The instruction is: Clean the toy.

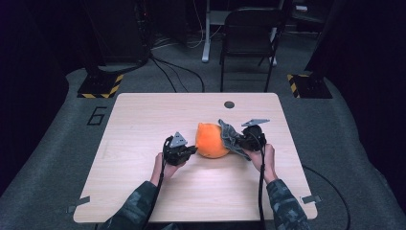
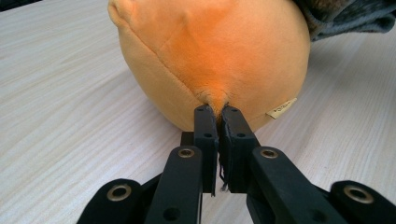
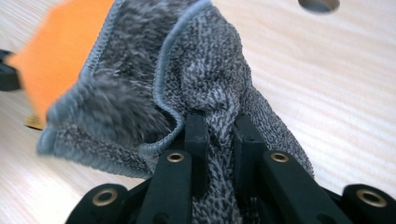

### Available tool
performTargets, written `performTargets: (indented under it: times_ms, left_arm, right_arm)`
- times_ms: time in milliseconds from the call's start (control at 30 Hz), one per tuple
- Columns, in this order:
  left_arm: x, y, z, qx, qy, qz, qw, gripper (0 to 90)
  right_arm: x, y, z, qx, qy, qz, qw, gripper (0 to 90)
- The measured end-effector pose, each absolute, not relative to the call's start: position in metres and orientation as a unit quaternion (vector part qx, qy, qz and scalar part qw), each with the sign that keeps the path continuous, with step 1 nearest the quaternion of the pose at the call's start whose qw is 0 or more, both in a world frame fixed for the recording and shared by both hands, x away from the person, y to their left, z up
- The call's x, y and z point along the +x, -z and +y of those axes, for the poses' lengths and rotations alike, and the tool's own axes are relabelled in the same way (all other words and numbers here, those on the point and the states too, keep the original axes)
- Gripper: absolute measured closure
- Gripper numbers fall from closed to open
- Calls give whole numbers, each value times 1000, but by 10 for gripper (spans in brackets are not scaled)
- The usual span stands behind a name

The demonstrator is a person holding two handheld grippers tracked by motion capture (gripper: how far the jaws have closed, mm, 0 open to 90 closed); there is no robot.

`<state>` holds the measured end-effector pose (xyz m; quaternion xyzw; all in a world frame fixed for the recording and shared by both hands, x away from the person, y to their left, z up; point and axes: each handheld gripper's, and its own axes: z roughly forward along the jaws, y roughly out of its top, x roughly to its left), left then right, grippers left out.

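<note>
An orange plush ball (image 1: 210, 140) rests on the wooden table (image 1: 143, 120). My left gripper (image 1: 192, 149) is at the ball's left side, shut on a pinch of its orange fabric (image 2: 215, 95) low on the ball. A grey knitted cloth with a fleecy lining (image 1: 231, 138) hangs against the ball's right side. My right gripper (image 1: 239, 140) is shut on a fold of that cloth (image 3: 219, 116), which bunches between its jaws. In the right gripper view the orange ball (image 3: 56, 56) shows blurred behind the cloth at the left.
A round cable hole (image 1: 229, 104) lies near the table's far edge. A black folding chair (image 1: 249, 38) stands beyond the table, with cables on the floor. A small tag (image 2: 281, 108) sticks out low on the ball. Bare tabletop surrounds the ball.
</note>
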<state>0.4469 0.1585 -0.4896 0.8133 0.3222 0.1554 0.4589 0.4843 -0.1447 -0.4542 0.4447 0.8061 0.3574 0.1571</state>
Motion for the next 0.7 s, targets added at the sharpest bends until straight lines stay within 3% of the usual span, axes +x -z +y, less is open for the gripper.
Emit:
performTargets:
  times_ms: [233,700]
  left_arm:
    - [447,490,158,813,-152,321,460,858]
    - [448,491,159,812,-151,325,460,858]
  right_arm:
    - [491,467,-145,460,-345,807,136,794]
    - [501,493,-149,474,-282,823,140,793]
